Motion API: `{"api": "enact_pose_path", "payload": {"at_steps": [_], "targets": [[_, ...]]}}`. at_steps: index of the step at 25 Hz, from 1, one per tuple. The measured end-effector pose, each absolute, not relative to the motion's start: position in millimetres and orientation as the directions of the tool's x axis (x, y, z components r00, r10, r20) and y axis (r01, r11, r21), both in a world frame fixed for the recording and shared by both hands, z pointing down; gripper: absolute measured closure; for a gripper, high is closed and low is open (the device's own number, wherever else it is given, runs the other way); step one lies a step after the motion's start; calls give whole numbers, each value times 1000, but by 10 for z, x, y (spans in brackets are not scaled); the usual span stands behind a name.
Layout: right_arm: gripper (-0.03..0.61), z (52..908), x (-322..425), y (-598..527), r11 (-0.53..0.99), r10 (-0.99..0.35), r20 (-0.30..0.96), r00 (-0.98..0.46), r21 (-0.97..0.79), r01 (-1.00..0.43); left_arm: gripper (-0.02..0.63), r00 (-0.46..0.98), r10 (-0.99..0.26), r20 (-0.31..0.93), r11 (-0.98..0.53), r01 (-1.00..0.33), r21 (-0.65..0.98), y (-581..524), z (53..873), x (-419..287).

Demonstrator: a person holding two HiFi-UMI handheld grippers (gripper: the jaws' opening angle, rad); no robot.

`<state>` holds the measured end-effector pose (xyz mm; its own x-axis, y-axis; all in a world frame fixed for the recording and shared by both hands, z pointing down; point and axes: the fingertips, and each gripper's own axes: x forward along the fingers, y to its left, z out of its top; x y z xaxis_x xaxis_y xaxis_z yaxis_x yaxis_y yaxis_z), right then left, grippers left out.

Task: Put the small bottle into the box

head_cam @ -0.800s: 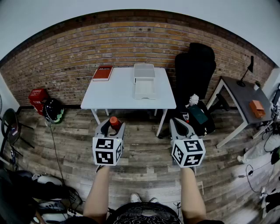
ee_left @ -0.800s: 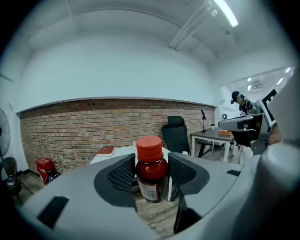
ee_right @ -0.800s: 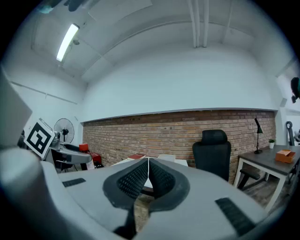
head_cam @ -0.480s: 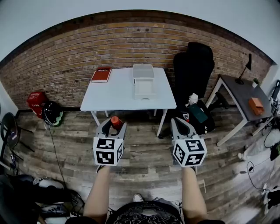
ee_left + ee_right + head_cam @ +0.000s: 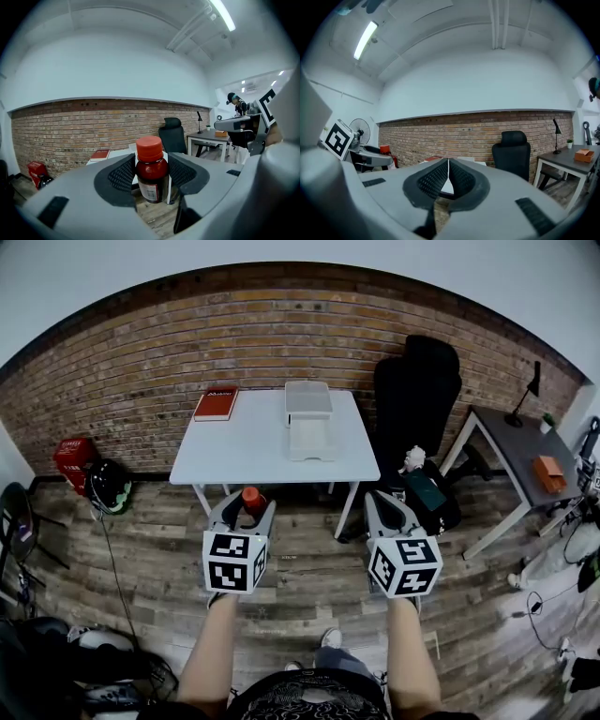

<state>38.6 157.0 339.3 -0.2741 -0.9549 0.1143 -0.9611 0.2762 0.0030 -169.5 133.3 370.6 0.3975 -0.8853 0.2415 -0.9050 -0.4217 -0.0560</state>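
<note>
A small dark-red bottle (image 5: 151,171) with an orange-red cap stands upright between the pads of my left gripper (image 5: 151,174), which is shut on it. In the head view the bottle's cap (image 5: 252,497) shows between the jaws of the left gripper (image 5: 246,507), held over the wooden floor short of the white table (image 5: 248,448). The clear plastic box (image 5: 309,421) sits on the table's right half, far ahead of both grippers. My right gripper (image 5: 389,510) is shut with nothing in it; its pads (image 5: 448,179) touch in the right gripper view.
A red book (image 5: 217,403) lies at the table's back left corner. A black office chair (image 5: 417,390) stands right of the table, with a grey desk (image 5: 520,451) and bags further right. A red container (image 5: 71,453) and a helmet sit by the brick wall at left.
The view has drifted slightly toward the table, and both grippers keep the same hold and spacing. A foot now shows at the bottom of the head view.
</note>
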Motion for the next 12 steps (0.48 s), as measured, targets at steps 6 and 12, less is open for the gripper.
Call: {"api": "enact_pose_path", "payload": {"at_steps": [6,12], "targets": [[557,3498,427,1290,293,-949,113,-294,-23,-956,382,392,-884,253,-417,-907,-52,1059,3789,-1620],[557,3607,567,904,305,-944,118,-307,-38,-952,382,386,-883,268,-415,-908,-59,690,3871,-1436]]}}
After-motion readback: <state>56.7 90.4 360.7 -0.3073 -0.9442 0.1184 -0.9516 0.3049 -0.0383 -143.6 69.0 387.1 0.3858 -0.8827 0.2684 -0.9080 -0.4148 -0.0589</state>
